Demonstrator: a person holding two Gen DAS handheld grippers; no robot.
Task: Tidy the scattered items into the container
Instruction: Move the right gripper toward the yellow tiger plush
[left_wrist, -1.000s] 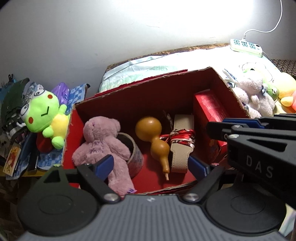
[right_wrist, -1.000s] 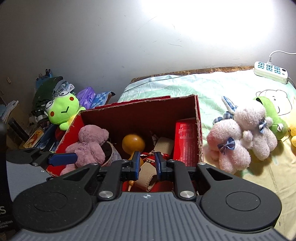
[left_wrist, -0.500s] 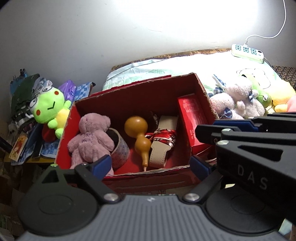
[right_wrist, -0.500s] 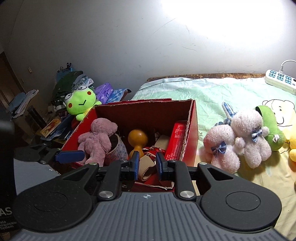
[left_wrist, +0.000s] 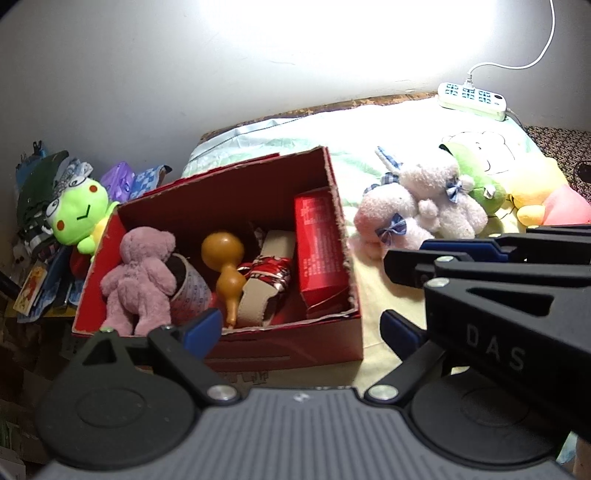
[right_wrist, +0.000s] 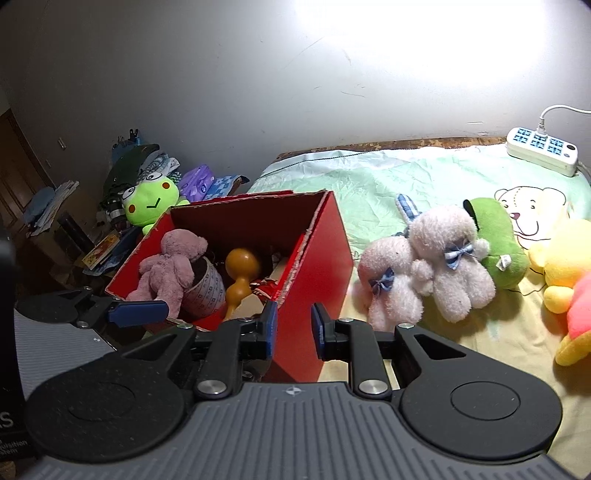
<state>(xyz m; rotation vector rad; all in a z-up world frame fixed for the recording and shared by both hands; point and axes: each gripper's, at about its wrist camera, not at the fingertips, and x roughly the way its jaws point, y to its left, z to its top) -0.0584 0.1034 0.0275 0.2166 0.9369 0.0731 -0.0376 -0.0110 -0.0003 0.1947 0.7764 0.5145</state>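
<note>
Fuzzy pink bear (left_wrist: 142, 275) and glossy gourd (left_wrist: 226, 264) lie in the torn red cardboard box (left_wrist: 295, 343); left tool (left_wrist: 301, 326) wide, just widening, empty; right tool (right_wrist: 293, 325) narrow, empty.

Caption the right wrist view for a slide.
Red box holding a pink bear and gourd; plush toys wait on the bed.

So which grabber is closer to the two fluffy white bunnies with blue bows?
Right. The right gripper sits between the red cardboard box and the bunnies; the left gripper faces the box's far side.
</note>
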